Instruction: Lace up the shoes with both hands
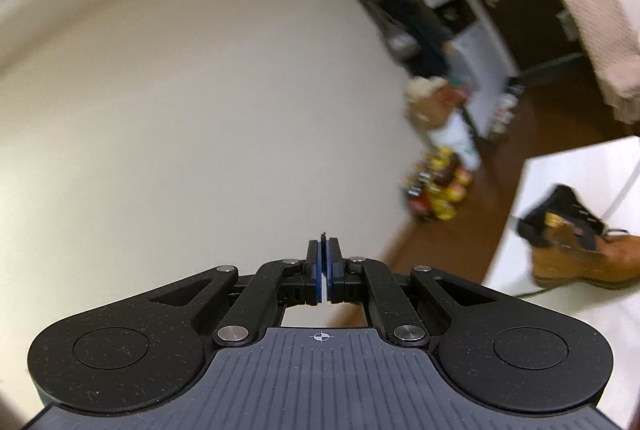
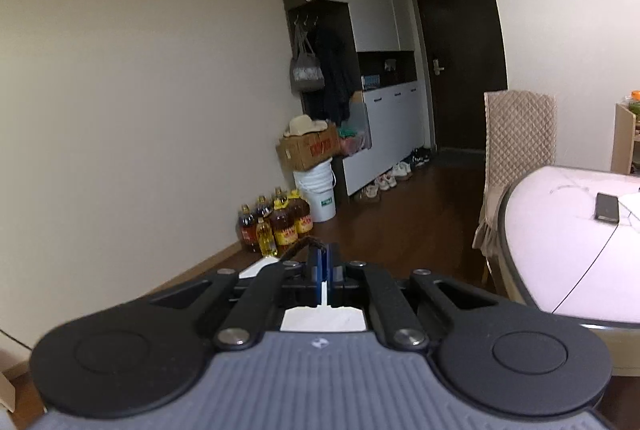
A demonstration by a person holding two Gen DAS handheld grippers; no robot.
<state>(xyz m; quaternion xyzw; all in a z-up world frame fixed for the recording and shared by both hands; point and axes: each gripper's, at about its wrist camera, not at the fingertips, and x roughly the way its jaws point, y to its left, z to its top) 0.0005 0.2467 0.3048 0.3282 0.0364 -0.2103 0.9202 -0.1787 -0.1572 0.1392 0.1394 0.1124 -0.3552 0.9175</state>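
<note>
Right, the tan boot [image 1: 588, 250] sits on the white table [image 1: 568, 182], black collar up, off to the right of the left gripper [image 1: 324, 244]. That gripper's pads are pinched tight on a thin dark lace tip [image 1: 323, 235]. The right gripper [image 2: 324, 250] is clamped on a dark lace [image 2: 300, 245], pointing towards oil bottles [image 2: 280, 226] by the wall.

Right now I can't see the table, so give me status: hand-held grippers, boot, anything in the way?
Left hand-held gripper shut on a lace tip. Right hand-held gripper shut on dark lace. Tan boot on white table, low right. Nothing in the way.
</note>
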